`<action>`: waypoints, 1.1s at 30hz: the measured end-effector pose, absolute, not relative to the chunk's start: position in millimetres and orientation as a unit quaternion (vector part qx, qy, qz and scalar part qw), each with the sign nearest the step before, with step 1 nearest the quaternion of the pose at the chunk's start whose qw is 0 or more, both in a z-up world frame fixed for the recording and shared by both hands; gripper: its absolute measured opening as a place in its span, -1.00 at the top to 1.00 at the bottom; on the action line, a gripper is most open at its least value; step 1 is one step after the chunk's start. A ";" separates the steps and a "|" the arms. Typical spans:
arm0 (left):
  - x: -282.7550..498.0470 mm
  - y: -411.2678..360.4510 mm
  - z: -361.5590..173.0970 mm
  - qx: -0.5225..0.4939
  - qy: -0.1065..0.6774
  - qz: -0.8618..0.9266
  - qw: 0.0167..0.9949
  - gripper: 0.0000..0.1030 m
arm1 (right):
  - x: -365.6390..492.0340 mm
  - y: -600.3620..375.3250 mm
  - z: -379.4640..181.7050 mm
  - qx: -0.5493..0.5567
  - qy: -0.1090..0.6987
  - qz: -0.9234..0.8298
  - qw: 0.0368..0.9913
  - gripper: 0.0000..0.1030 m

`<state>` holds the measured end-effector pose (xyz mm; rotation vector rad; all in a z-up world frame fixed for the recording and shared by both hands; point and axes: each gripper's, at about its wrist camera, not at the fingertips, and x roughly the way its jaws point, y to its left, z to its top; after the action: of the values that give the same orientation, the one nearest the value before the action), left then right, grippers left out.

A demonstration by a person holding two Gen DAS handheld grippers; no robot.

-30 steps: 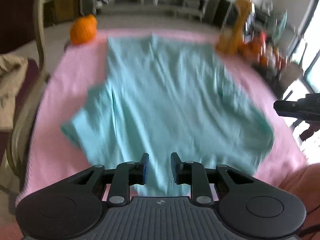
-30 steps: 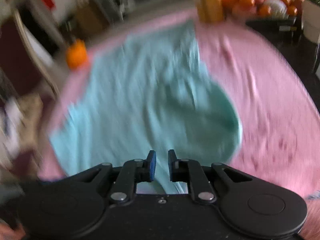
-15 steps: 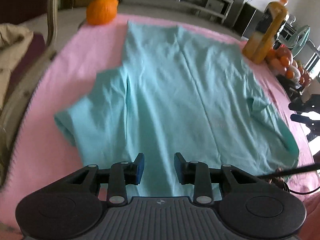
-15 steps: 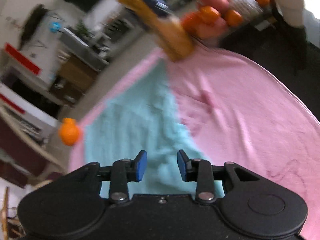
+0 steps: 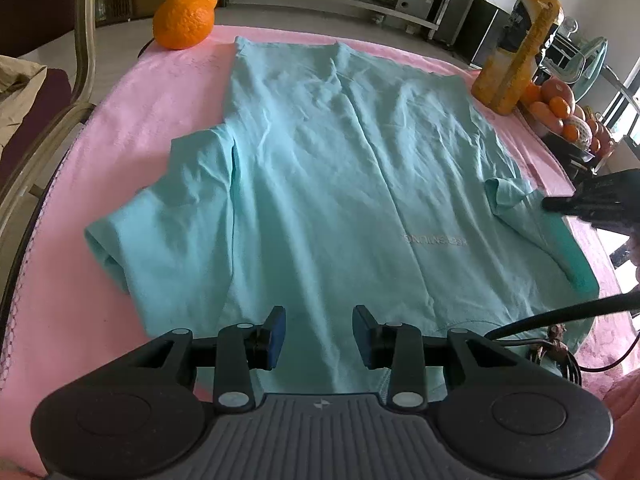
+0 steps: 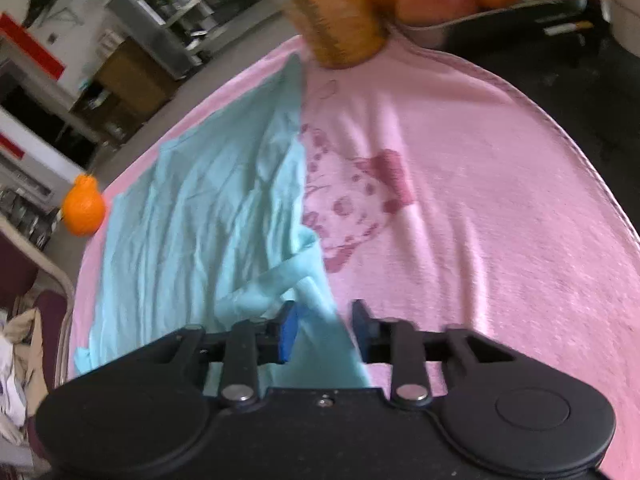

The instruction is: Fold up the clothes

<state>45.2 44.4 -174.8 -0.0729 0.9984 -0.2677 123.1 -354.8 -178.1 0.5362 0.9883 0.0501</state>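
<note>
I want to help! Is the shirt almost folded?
Not yet. The teal shirt lies spread out on the pink blanket, with no fold made. The right gripper, fingers either side of its sleeve edge, has just been closing. Every fold is left.

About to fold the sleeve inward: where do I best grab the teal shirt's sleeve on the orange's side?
Take the sleeve at its cuff hem, coming in low from the pink blanket side. The cuff looks slightly puffed there, which offers an edge to pinch. Elsewhere the shirt lies flat.
</note>
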 end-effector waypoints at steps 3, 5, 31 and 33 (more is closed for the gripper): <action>44.2 45.9 -173.7 -0.035 0.474 -0.125 0.871 0.31 | 107.0 -352.0 -160.6 0.240 0.430 0.026 0.870 0.96; 43.0 46.9 -172.0 -0.036 0.469 -0.124 0.874 0.31 | 93.7 -356.1 -147.1 0.244 0.394 0.015 0.886 0.97; 31.7 45.2 -172.1 -0.013 0.460 -0.136 0.877 0.30 | 20.7 -383.4 -158.1 0.374 0.403 -0.102 0.829 0.77; 30.9 44.4 -174.7 -0.009 0.465 -0.140 0.874 0.30 | 31.0 -377.7 -170.9 0.391 0.432 -0.060 0.810 0.77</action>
<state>30.9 44.4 -174.7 -0.0197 0.9701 -0.2932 31.0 -377.7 -170.9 0.8360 0.9243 -0.1287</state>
